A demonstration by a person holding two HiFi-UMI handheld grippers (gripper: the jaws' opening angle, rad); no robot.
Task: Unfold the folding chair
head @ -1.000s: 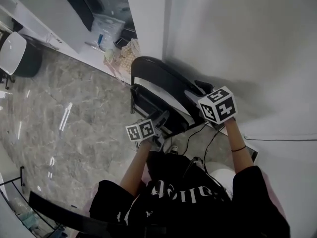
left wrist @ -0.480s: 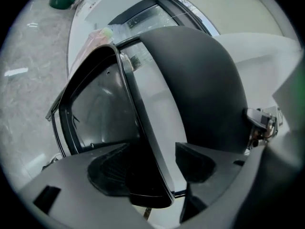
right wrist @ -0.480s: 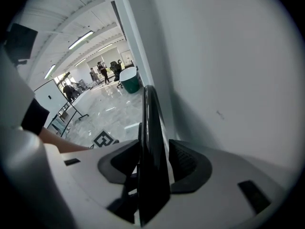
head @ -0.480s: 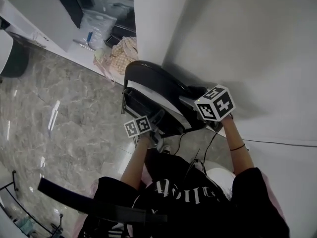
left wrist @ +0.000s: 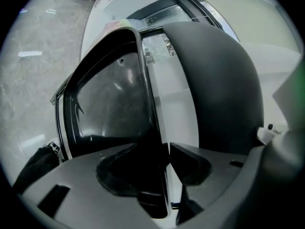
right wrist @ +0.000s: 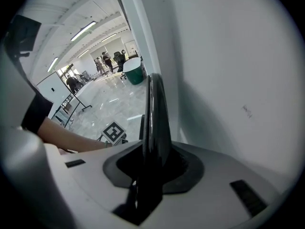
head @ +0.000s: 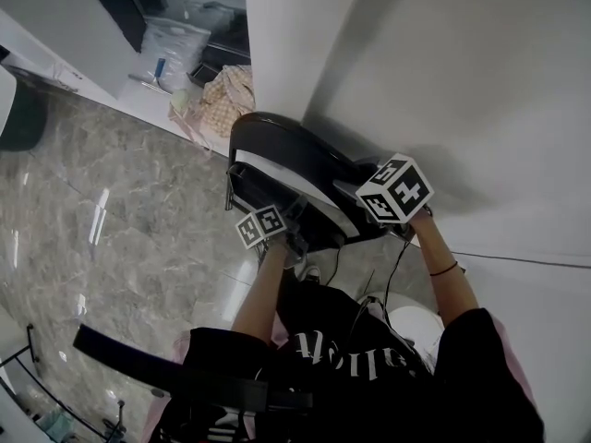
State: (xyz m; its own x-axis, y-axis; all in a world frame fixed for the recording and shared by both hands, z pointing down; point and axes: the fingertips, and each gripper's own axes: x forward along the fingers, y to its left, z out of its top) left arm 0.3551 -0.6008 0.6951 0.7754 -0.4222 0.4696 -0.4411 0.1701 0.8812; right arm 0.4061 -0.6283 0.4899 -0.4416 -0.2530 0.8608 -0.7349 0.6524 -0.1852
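Note:
The black folding chair [head: 288, 169] stands folded, leaning against the white wall. My left gripper [head: 295, 232] is at its near lower edge. In the left gripper view the jaws [left wrist: 165, 149] are closing on the thin edge of the glossy black panel [left wrist: 107, 104], which runs between them, and the right pad's tip meets it. The matte rounded panel [left wrist: 224, 80] rises to the right. My right gripper [head: 367, 188] is at the chair's right end. Its jaws [right wrist: 155, 159] are closing on a narrow black edge [right wrist: 156, 113] that fills the gap between them.
The white wall [head: 462, 81] stands right behind the chair, with a pillar corner [head: 277, 44]. A bag and checked cloth [head: 222, 95] lie beyond on the grey marble floor [head: 111, 210]. Cables [head: 374, 275] trail by my feet. Far off stand people [right wrist: 102, 61] and a round table [right wrist: 134, 70].
Both grippers have sunk onto the chair's edges. The left one has rolled and moved in against the lower edge, and the right one has settled over the chair's right end.

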